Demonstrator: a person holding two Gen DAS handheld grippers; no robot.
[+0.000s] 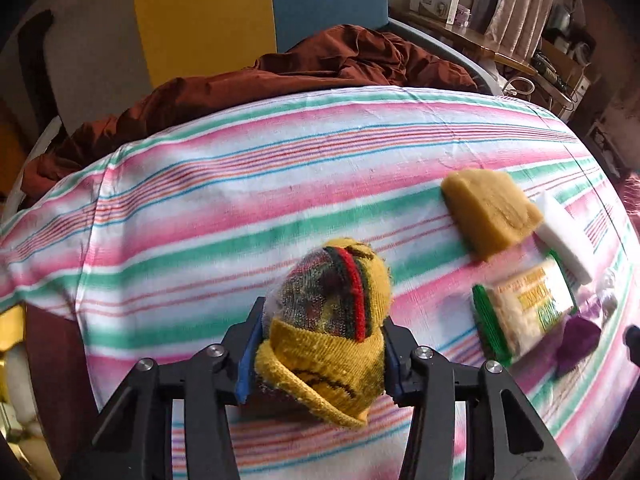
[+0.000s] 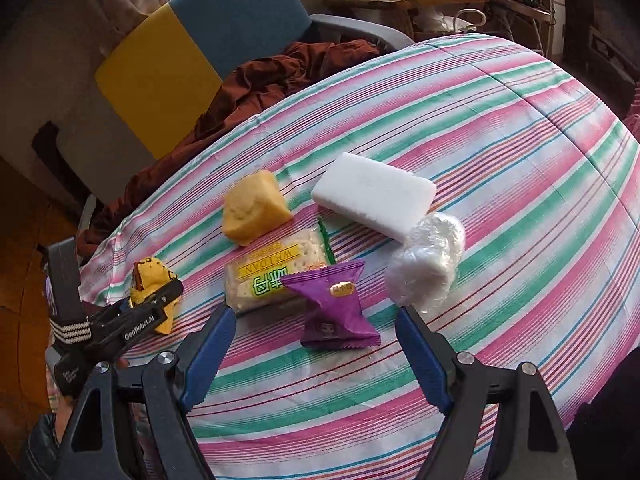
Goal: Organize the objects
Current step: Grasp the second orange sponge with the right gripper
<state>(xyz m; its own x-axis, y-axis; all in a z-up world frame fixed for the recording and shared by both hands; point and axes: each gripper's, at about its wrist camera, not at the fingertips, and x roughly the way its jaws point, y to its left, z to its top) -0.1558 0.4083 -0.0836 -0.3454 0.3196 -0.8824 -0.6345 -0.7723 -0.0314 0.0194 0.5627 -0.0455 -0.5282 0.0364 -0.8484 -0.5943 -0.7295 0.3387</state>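
My left gripper (image 1: 320,344) is shut on a rolled yellow sock (image 1: 332,320) with red, green and black stripes, held above the striped tablecloth (image 1: 240,184). The sock also shows in the right wrist view (image 2: 152,280), at the left. My right gripper (image 2: 316,320) is open and empty, its jaws on either side of a purple snack packet (image 2: 336,304). Behind the packet lie a cracker pack (image 2: 272,276), a yellow sponge (image 2: 254,208), a white block (image 2: 372,196) and a white plastic-wrapped roll (image 2: 428,264). The left wrist view shows the sponge (image 1: 492,212) and cracker pack (image 1: 524,308) at the right.
A rust-brown cloth (image 1: 280,84) lies on a blue and yellow chair (image 2: 192,48) behind the table. A wooden desk (image 2: 404,0) with boxes stands at the far right. The table's left edge (image 1: 60,304) drops off near my left gripper.
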